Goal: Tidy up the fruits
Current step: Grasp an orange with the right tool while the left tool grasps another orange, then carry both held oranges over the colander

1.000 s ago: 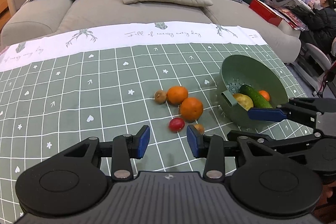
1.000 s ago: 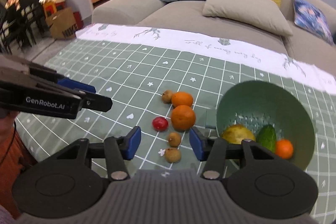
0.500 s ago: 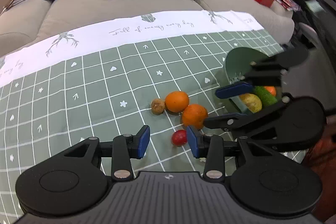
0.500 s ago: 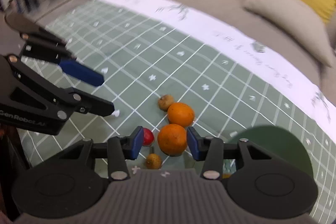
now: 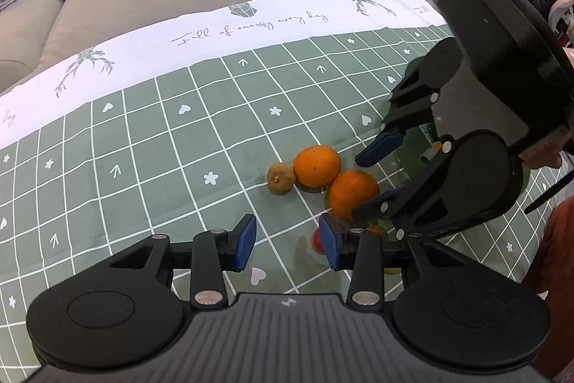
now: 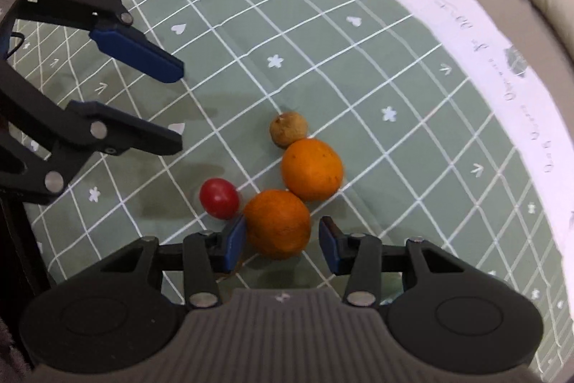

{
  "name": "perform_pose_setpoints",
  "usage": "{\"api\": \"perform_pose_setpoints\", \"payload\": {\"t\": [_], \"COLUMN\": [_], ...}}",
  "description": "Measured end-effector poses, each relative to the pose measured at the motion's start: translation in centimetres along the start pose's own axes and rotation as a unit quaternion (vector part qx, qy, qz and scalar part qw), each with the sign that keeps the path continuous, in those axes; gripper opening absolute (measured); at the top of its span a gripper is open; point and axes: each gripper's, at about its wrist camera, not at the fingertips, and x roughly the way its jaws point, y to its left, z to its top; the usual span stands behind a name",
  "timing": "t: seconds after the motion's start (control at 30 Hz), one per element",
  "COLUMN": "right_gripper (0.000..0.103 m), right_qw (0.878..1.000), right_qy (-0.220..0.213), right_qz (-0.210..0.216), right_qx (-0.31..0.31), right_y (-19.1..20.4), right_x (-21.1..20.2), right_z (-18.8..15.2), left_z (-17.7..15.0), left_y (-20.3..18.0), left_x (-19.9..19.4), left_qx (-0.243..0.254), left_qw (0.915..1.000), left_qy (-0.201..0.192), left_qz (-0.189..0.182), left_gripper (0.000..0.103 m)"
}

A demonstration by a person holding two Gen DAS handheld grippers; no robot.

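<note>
Right wrist view: right gripper [image 6: 282, 241], fingers narrowly apart, straddles the 6 o'clock orange [image 6: 278, 223] unsqueezed; next, pinch and lift.

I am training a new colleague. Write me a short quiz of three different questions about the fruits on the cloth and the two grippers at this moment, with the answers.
1. True or false: the pads of the right hand-held gripper already press on both sides of the near orange.
2. Which fruit touches the far orange on its far side? A) red cherry tomato B) small brown fruit C) cucumber
3. Fill in: between the fingertips of the left hand-held gripper there is only the green ____.

Key: 1 false, a gap shows at the right pad; 2 B; 3 tablecloth.
</note>
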Motion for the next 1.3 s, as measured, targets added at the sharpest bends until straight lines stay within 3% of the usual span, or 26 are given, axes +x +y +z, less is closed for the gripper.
{"api": "perform_pose_setpoints", "payload": {"t": [0.17, 0.3, 0.5, 0.6, 0.77, 1.17, 1.3], "right_gripper": [0.038, 0.037, 0.037, 0.037, 0.037, 0.037, 0.037], "right_qw": [0.999, 0.999, 0.999, 0.998, 0.992, 0.981, 0.976], "right_qy": [0.010, 0.007, -0.031, -0.055, -0.098, -0.137, -0.149], "right_qz": [0.032, 0.028, 0.026, 0.004, -0.009, -0.019, -0.019], "right_qx": [0.016, 0.013, 0.020, 0.026, 0.073, 0.138, 0.158], "right_y": [-0.6, -0.3, -1.0, -2.0, -4.9, -6.3, -6.8], "right_x": [0.9, 0.8, -2.1, -4.2, -7.7, -9.6, -10.4], "right_z": [0.4, 0.3, -0.1, -0.1, -0.6, -4.3, -6.5], "left_z": [0.2, 0.4, 1.5, 2.2, 3.5, 4.8, 4.8], "left_y": [0.4, 0.3, -0.4, -1.0, -2.3, -5.6, -6.1], "left_x": [0.5, 0.5, 0.8, 1.1, 2.4, 7.6, 8.5], "left_qx": [0.001, 0.012, 0.044, 0.062, 0.091, 0.163, 0.181], "left_qw": [1.0000, 0.9999, 0.9990, 0.9980, 0.9958, 0.9850, 0.9808], "left_qy": [0.002, 0.002, -0.001, -0.004, 0.001, 0.055, 0.065], "left_qz": [-0.003, -0.007, -0.011, -0.014, -0.014, 0.010, 0.034], "left_gripper": [0.046, 0.046, 0.046, 0.046, 0.051, 0.051, 0.051]}}
